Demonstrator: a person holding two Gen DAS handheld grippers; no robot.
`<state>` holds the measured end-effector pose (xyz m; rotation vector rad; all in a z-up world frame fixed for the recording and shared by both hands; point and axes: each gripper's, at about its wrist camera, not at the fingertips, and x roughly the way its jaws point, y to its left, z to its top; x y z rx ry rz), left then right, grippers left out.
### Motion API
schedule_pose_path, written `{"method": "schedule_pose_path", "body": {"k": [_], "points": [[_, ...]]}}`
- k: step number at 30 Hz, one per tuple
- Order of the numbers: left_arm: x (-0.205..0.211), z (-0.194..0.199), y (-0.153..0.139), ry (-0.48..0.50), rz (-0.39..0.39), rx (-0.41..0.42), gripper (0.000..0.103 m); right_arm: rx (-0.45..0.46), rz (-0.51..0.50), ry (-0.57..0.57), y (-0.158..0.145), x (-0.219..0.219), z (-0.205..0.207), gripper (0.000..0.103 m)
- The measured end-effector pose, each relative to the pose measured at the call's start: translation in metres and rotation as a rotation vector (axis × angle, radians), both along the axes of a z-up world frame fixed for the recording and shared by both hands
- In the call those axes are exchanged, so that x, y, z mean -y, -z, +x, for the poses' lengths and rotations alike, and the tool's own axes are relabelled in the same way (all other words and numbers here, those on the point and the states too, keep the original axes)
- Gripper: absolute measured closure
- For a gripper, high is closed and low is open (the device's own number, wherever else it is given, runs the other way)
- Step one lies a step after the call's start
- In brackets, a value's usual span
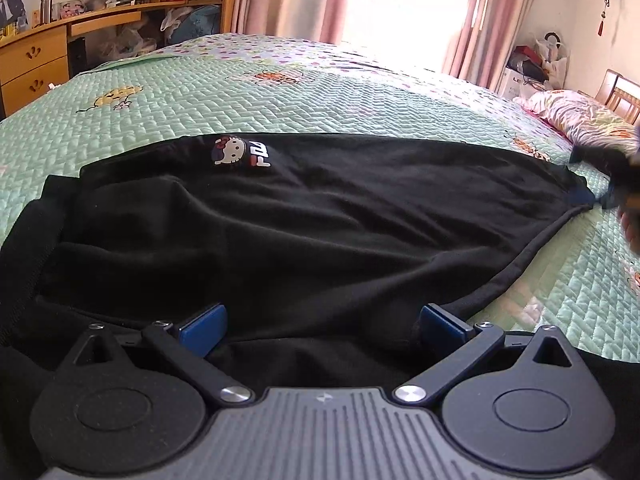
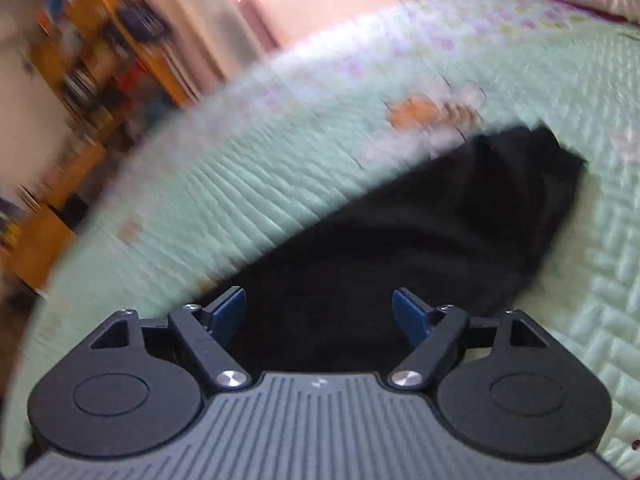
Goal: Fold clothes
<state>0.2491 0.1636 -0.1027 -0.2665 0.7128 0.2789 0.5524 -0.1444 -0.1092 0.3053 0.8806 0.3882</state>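
Hovering with jaws wide and empty, the left gripper (image 1: pixel 322 322) and right gripper (image 2: pixel 319 310) flanked the black garment (image 1: pixel 280 220) on the bed (image 1: pixel 200 92), awaiting a hem grasp

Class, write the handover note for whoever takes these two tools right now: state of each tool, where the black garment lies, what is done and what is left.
Left tool: jaws wide open, low over the near edge of the black garment, gripping nothing.
Right tool: jaws open above a narrow black part of the garment, nothing pinched; its view is motion-blurred.
Garment: spread across the green quilted bedspread, cartoon logo facing up near the far edge, some wrinkles.
Done: laid out roughly flat; no completed fold is visible.
Left: grasp edges, fold it in and smooth.
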Motion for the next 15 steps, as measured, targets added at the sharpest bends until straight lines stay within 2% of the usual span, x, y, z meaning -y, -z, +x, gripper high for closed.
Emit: {"method": "schedule_pose_path", "body": {"k": [1,2,4,5,7,12,15], "points": [[-0.001,0.000,-0.001,0.003,-0.005,-0.002,0.000,0.012,-0.036,0.035,0.011,0.009,-0.001,0.038],[-0.002,-0.001,-0.001,0.004,-0.013,-0.004,0.000,0.062,-0.019,0.060,0.012,0.019,-0.009,0.042],[-0.006,-0.003,-0.004,-0.001,-0.036,-0.005,0.000,0.070,-0.054,0.124,0.007,0.032,-0.020,0.041],[-0.007,-0.004,-0.005,-0.008,-0.049,-0.001,0.001,0.078,-0.073,0.144,0.001,0.033,-0.027,0.036],[-0.008,-0.008,-0.008,-0.023,-0.062,0.001,0.001,0.094,-0.110,0.180,-0.011,0.034,-0.042,0.033],[-0.006,-0.016,-0.017,-0.039,-0.095,0.001,0.001,0.200,0.032,-0.073,-0.048,-0.017,-0.079,0.022],[-0.012,-0.022,-0.022,-0.065,-0.137,-0.008,0.001,0.153,0.093,-0.216,-0.047,-0.055,-0.086,0.021]]}}
